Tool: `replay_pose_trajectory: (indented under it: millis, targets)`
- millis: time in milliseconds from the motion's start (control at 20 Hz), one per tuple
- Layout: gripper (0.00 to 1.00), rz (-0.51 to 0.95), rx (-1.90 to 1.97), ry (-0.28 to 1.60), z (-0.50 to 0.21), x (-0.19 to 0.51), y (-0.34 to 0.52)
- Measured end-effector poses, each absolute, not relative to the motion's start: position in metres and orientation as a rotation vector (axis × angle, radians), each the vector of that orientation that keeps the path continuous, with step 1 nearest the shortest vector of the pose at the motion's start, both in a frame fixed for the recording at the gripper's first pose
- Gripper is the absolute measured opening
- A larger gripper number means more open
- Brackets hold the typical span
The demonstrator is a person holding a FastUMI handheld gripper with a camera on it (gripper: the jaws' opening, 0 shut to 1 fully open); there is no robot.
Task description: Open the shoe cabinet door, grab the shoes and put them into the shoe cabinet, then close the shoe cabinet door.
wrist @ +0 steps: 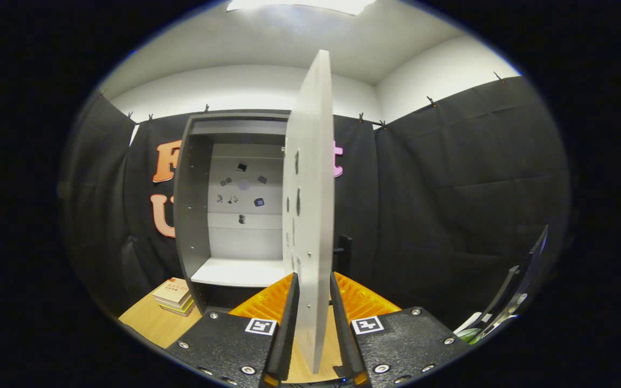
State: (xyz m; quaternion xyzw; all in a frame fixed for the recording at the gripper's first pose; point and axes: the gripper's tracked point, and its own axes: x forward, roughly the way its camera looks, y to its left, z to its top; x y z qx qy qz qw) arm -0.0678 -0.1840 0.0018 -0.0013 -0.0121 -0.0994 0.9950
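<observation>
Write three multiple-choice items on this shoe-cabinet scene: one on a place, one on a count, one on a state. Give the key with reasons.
1. Where is the door's free edge?
A. Between the gripper's fingers
B. Far beyond the fingers
C. Flat on the table

2. How many stacks of books lie beside the cabinet?
A. One
B. Three
C. Five

3. What state is the cabinet in?
A. Shut
C. Lying on its side
B. Open, inside showing

Key: 1 A, the panel stands edge-on between both fingers, which flank it closely. 2 A, a single stack lies on the table by the cabinet's side wall. 3 B, the inner shelf and back wall are visible.
</observation>
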Motion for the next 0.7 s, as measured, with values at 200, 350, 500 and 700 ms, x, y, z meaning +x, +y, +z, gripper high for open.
replay_pose_trajectory:
  millis: [200,350,500,700]
  targets:
    - [0.48,-0.127,-0.008,-0.046,0.011,-0.069,-0.137]
    - [0.59,-0.08,-0.003,-0.043,0.007,-0.067,-0.104]
    - [0.64,-0.034,0.012,-0.026,-0.009,-0.061,-0.068]
    - [0.64,0.012,0.014,0.049,-0.06,-0.052,-0.026]
